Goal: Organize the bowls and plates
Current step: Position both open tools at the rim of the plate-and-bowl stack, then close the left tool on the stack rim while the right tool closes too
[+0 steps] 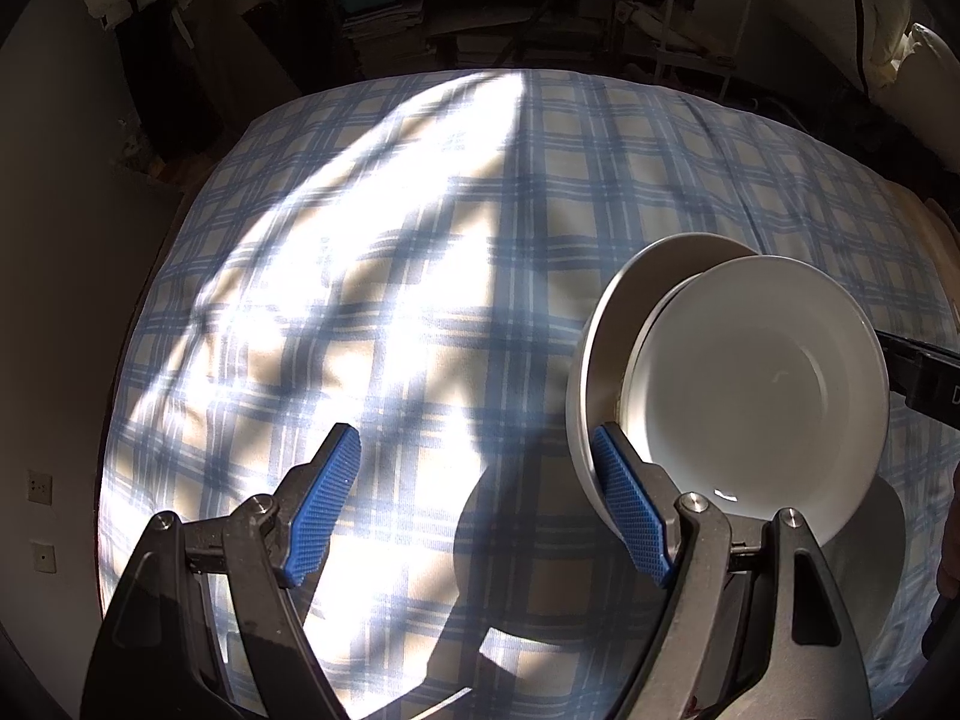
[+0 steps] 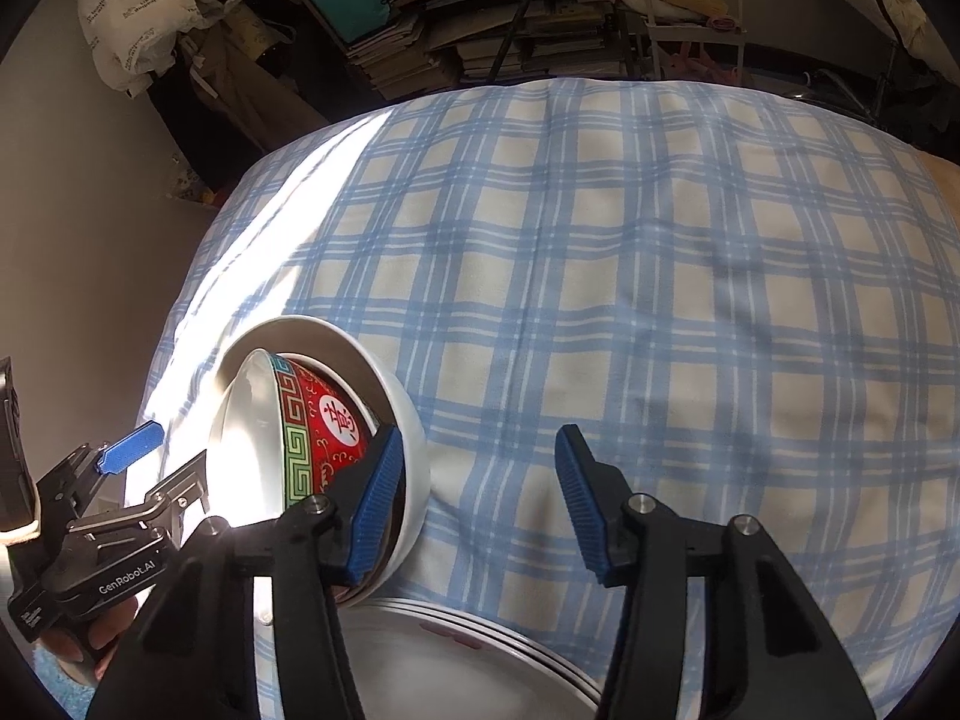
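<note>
A red patterned bowl point(image 2: 327, 420) with a white inside point(image 1: 756, 384) sits nested and tilted in a larger white bowl point(image 2: 414, 450) point(image 1: 585, 360) on the checked cloth. My left gripper point(image 1: 480, 504) is open, its right pad point(image 1: 630, 504) against the larger bowl's outer wall, nothing pressed between the pads. My right gripper point(image 2: 480, 504) is open too; its left pad point(image 2: 378, 510) overlaps the larger bowl's rim beside the red bowl, and its right pad point(image 2: 579, 498) stands apart over bare cloth. A stack of white plates point(image 2: 456, 654) lies just below the bowls.
The blue-and-cream checked cloth point(image 2: 660, 300) covers a soft raised surface, half of it sunlit point(image 1: 336, 300). A hand holds the left gripper point(image 2: 108, 504) at the right wrist view's left edge. Stacked books, bags and shelves point(image 2: 480, 30) crowd the far side.
</note>
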Demonstrator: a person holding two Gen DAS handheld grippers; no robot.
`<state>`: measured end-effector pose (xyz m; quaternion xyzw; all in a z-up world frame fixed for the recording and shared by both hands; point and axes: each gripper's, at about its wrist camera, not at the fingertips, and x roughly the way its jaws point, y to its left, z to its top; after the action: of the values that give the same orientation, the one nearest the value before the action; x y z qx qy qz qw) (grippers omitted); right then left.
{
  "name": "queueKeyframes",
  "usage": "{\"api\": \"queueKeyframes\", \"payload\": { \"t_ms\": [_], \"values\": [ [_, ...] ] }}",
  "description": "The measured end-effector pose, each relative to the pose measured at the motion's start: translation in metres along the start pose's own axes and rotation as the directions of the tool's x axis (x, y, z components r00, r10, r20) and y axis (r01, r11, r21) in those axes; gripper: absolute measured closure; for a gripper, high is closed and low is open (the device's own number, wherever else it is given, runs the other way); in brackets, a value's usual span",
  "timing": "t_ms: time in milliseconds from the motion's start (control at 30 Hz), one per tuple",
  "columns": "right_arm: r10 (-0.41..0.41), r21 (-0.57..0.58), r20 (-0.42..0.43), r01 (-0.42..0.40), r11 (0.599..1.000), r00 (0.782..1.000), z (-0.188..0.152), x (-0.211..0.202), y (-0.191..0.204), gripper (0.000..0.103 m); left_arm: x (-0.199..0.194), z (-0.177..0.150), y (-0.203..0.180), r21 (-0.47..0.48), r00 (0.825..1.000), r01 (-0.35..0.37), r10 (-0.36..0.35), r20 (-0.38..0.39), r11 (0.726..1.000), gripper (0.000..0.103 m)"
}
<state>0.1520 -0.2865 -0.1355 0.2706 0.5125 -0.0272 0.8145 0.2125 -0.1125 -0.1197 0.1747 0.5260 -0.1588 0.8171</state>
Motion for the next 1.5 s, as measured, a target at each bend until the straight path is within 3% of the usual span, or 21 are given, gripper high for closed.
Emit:
{"api": "queueKeyframes", "payload": {
  "t_ms": [167,300,433,500,733,1000,1100,1167,1367,1500],
  "values": [
    [0.072,0.021,-0.005,-0.072,0.997,0.997,-0.001,0.001,0.0,0.083,0.004,0.0,-0.001,-0.02,0.997,0.074,-0.075,-0.024,0.997,0.048],
    [0.083,0.025,0.003,-0.083,0.996,0.997,-0.003,0.001,0.004,0.089,0.005,0.001,-0.002,-0.046,0.99,0.134,-0.136,-0.036,0.99,0.068],
    [0.069,0.01,0.008,-0.069,0.998,0.998,-0.004,0.001,0.01,0.095,0.008,0.001,0.002,-0.104,0.972,0.223,-0.23,-0.056,0.969,0.08],
    [0.047,-0.007,0.013,-0.046,0.999,0.999,-0.004,0.002,0.015,0.096,0.01,0.001,0.005,-0.136,0.964,0.247,-0.258,-0.069,0.959,0.081],
    [0.013,-0.015,0.02,-0.012,1.0,1.0,-0.005,0.001,0.019,0.096,0.011,0.004,0.004,-0.151,0.964,0.24,-0.254,-0.083,0.959,0.082],
    [0.029,-0.002,0.01,-0.029,1.0,1.0,-0.004,0.002,0.013,0.096,0.003,0.005,-0.013,-0.06,0.99,0.127,-0.131,-0.055,0.99,0.083],
    [0.06,0.016,-0.001,-0.06,0.998,0.998,-0.002,0.004,0.009,0.095,0.005,0.007,-0.009,-0.086,0.984,0.158,-0.164,-0.068,0.984,0.088],
    [0.083,0.034,0.002,-0.083,0.996,0.997,-0.003,0.005,0.007,0.095,0.009,0.007,-0.007,-0.116,0.977,0.19,-0.199,-0.072,0.975,0.097],
    [0.085,0.053,0.013,-0.085,0.995,0.996,-0.006,0.005,0.009,0.094,0.009,0.005,-0.004,-0.147,0.975,0.206,-0.215,-0.054,0.968,0.097],
    [0.03,0.026,0.025,-0.031,0.999,0.999,-0.01,0.005,0.019,0.094,0.009,0.005,-0.003,-0.16,0.972,0.214,-0.226,-0.057,0.964,0.097]
  ]
}}
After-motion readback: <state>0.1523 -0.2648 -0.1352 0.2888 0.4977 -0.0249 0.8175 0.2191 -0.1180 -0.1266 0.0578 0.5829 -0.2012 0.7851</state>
